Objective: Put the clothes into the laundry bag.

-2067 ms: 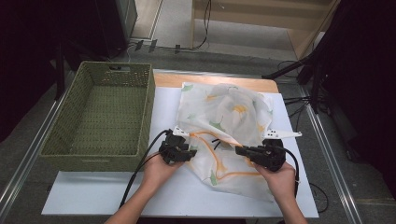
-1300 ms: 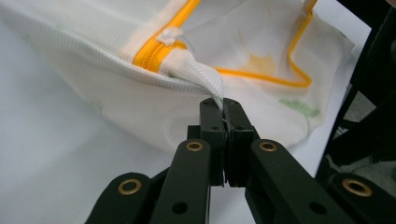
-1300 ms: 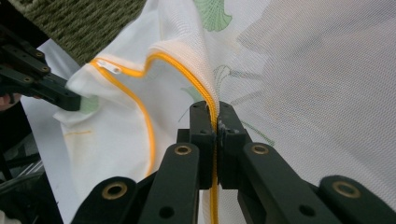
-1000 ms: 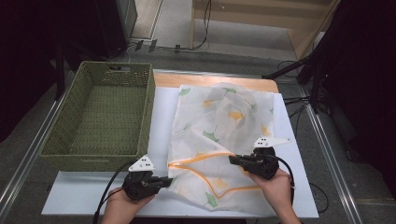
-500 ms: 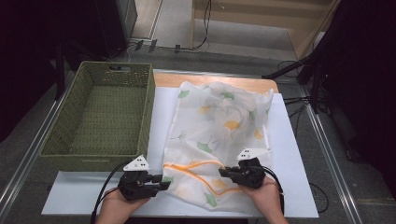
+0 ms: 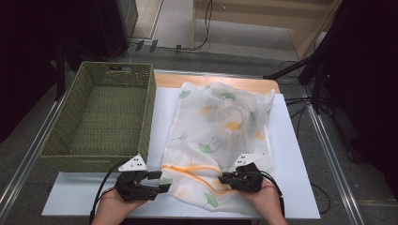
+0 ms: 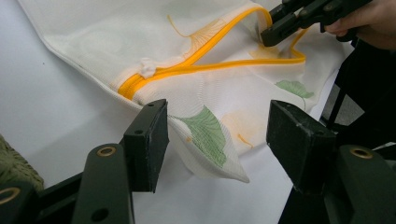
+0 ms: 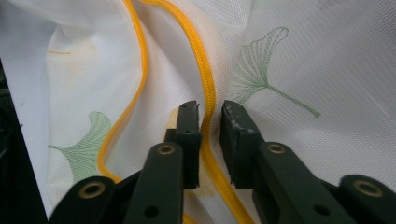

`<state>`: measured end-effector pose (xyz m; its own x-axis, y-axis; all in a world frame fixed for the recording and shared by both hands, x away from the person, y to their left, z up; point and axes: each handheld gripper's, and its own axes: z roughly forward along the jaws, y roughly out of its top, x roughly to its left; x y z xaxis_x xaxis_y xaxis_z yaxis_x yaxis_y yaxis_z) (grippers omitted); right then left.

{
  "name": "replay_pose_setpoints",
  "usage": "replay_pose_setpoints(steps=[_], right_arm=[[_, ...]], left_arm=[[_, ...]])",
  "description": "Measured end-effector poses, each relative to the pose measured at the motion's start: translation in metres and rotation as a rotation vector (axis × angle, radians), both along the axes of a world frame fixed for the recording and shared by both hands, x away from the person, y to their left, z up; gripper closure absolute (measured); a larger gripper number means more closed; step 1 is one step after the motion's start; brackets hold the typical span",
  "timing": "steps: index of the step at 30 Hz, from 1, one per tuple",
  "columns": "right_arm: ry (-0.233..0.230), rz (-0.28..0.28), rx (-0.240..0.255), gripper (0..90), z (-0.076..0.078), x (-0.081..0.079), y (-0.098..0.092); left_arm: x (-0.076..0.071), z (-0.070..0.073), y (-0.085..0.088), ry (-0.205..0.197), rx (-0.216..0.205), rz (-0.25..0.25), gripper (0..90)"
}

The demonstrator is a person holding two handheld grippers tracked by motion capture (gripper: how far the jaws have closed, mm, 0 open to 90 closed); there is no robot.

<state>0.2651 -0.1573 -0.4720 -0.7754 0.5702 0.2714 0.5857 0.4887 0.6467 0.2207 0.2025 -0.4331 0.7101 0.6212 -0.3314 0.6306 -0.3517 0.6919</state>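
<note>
We spread a ginkgo-print mesh laundry bag (image 6: 220,136) flat on the white surface (image 6: 291,154) beside the wicker basket (image 6: 101,117). Our left gripper (image 6: 162,182) has just been opening, fingers wide around a loose corner; our right gripper (image 8: 209,116), opening too, stands narrowly parted astride the orange zipper (image 8: 205,70), which may snag as we withdraw.

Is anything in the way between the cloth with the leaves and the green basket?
Nothing visible blocks it. The leaf-print cloth lies flat on the white table, right beside the green basket. Just the basket's near wall to lift over.
</note>
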Motion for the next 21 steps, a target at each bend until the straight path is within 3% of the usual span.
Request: replay_pose_setpoints(steps=[5,8,12,20,21], right_arm=[[-0.045,-0.015,0.031,60.4,0.011,-0.004,-0.004],[-0.065,-0.038,0.080,53.4,0.019,-0.004,-0.008],[-0.108,-0.051,0.128,52.1,0.033,-0.006,-0.011],[-0.132,-0.025,0.127,48.8,0.043,-0.002,0.005],[-0.133,-0.021,0.128,47.8,0.043,-0.001,0.006]], left_arm=[[0.001,0.000,0.000,0.008,-0.001,0.001,39.2],[0.001,0.001,-0.001,0.005,0.006,-0.004,38.8],[0.000,0.001,0.000,0.000,0.011,-0.003,38.3],[0.001,0.002,0.001,0.003,0.035,-0.002,38.3],[0.001,0.001,0.001,0.005,0.023,-0.002,38.2]])
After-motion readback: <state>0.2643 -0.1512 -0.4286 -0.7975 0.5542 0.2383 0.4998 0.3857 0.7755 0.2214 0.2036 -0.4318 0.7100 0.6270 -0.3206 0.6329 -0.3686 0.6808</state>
